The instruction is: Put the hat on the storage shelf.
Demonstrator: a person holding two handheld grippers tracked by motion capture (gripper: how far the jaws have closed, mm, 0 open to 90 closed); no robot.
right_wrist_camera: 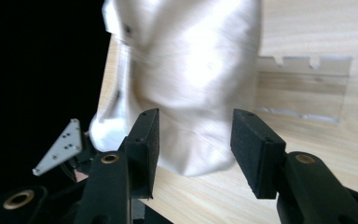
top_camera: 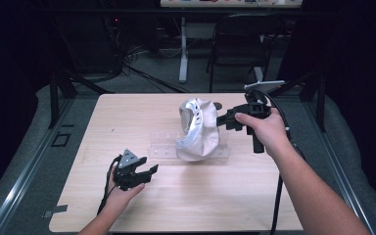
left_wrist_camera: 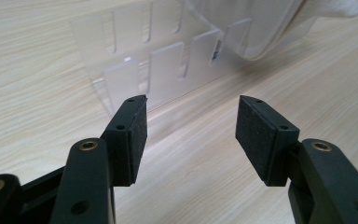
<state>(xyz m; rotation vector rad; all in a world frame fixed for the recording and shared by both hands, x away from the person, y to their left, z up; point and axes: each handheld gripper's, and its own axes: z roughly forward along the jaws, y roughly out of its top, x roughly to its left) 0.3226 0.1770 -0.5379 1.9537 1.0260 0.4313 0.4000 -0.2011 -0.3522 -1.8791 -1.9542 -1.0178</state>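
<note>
A crumpled white, shiny fabric item (top_camera: pixel 198 129) stands at the table's middle, resting on a clear slotted acrylic rack (top_camera: pixel 164 147). My right gripper (top_camera: pixel 221 120) is open at the fabric's right side, its tips close to it. In the right gripper view the fabric (right_wrist_camera: pixel 191 70) rises just beyond the open right gripper (right_wrist_camera: pixel 193 116), with the rack (right_wrist_camera: pixel 307 88) to its right. My left gripper (top_camera: pixel 149 174) is open near the table's front left, apart from the rack. In the left gripper view the open left gripper (left_wrist_camera: pixel 193 105) faces the rack (left_wrist_camera: pixel 158 65) and the fabric's lower edge (left_wrist_camera: pixel 261 28).
The wooden table (top_camera: pixel 186 205) has bare room at front and left. A small dark object (top_camera: pixel 218 105) lies behind the fabric. Beyond the far edge stand a folding chair (top_camera: pixel 240 44) and a white desk leg (top_camera: pixel 183 49), with cables on the floor.
</note>
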